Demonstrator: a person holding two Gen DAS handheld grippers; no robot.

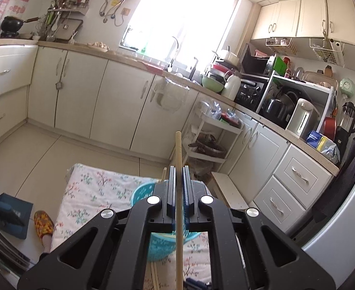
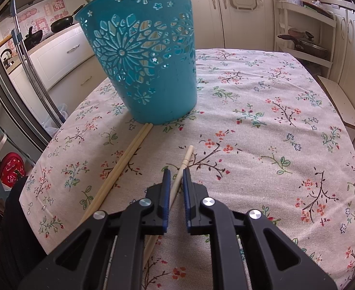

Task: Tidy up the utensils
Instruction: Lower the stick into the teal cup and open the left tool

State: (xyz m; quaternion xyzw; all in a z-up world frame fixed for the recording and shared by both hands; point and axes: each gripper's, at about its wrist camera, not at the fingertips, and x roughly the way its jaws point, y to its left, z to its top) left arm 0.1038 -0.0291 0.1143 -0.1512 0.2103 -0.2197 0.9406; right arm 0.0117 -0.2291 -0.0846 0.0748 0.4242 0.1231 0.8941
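Note:
My left gripper (image 1: 178, 168) is shut on a light wooden chopstick (image 1: 179, 145), which runs straight out between the pads and is held above the table. Below it stands the teal cut-out basket (image 1: 141, 193) on the floral tablecloth (image 1: 92, 193), with another chopstick tip (image 1: 164, 172) poking from it. In the right wrist view the basket (image 2: 148, 72) stands upright at the far left of the table. My right gripper (image 2: 176, 171) sits low over the cloth, shut on a single chopstick (image 2: 186, 155) lying there. Two more chopsticks (image 2: 124, 166) lie side by side, touching the basket's base.
Kitchen cabinets (image 1: 119, 101) and a white rack cart (image 1: 211, 140) stand beyond the table. A low wooden bench (image 2: 342, 104) is at the table's right edge. A foot in a patterned slipper (image 1: 43, 224) is on the floor to the left, by the fridge door (image 2: 20, 84).

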